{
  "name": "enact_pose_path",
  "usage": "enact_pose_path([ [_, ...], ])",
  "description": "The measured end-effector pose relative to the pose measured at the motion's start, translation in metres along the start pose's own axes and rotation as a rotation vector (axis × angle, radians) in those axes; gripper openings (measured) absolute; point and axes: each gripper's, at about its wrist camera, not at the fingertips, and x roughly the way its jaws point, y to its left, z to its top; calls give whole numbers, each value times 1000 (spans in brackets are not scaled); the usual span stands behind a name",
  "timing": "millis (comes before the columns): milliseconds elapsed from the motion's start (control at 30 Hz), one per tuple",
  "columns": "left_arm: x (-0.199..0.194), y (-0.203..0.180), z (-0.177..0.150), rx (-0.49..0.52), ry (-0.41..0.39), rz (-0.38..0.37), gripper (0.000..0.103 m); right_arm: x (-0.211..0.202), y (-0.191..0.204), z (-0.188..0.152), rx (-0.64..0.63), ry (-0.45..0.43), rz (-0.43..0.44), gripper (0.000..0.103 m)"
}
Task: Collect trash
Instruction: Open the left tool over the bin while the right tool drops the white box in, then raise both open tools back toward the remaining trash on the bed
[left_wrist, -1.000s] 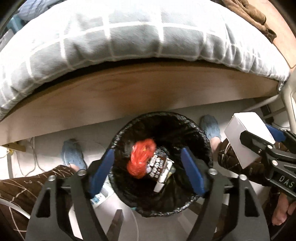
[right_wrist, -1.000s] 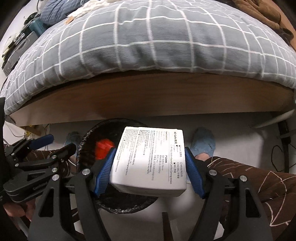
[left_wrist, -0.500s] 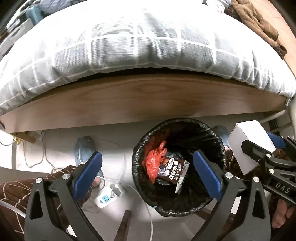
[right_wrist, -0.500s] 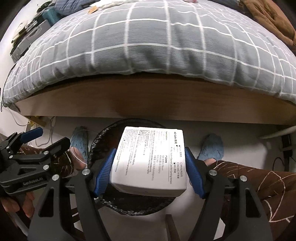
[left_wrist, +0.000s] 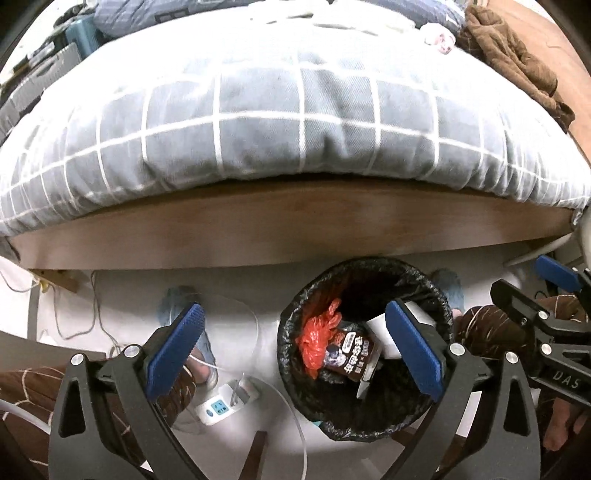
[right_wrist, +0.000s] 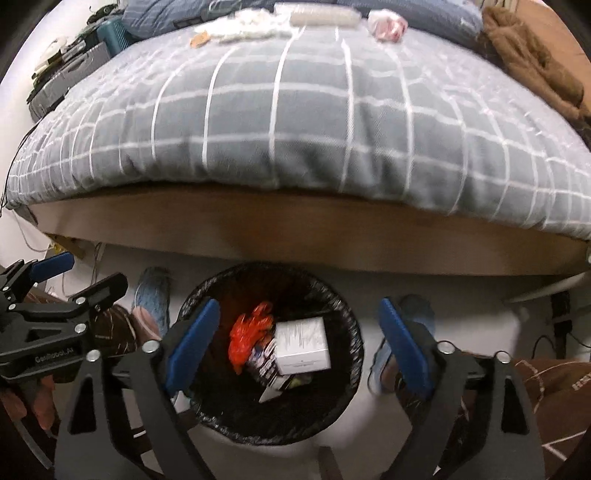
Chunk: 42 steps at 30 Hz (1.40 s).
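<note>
Dropped from the right gripper (right_wrist: 299, 343), whose jaws are opening with nothing between them, the white printed cardboard box (right_wrist: 303, 346) now lies in the black-lined round trash bin (right_wrist: 347, 321) right of the crumpled red plastic bag (right_wrist: 248, 336). Left gripper (left_wrist: 293, 352) gapes wide, empty. Light and stiff, the box would probably be easiest gripped across its flat sides.

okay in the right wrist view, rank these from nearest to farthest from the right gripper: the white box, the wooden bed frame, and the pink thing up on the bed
From the right gripper, whose jaws are opening with nothing pressed between them:
1. white box, in the black-lined bin directly below the fingers.
2. wooden bed frame, a band beyond the bin.
3. pink thing, at the far top edge of the bed.
</note>
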Motion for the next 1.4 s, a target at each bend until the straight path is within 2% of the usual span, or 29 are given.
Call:
enact_pose_path([
  [233, -19, -3, 12, 11, -58, 1, 97, -22, -4, 15, 3, -107, -30, 95],
  [500, -42, -10, 30, 23, -143, 2, 97, -44, -29, 31, 46, -214, -79, 95],
  [867, -56, -17, 65, 1, -220, -21, 97, -61, -47, 58, 34, -335, -140, 95],
  [1133, -59, -11, 112, -34, -287, -24, 97, -54, -69, 89, 89, -385, -130, 95],
  [1400, -49, -17, 159, -39, -311, -43, 97, -34, -77, 120, 107, -382, -118, 95],
])
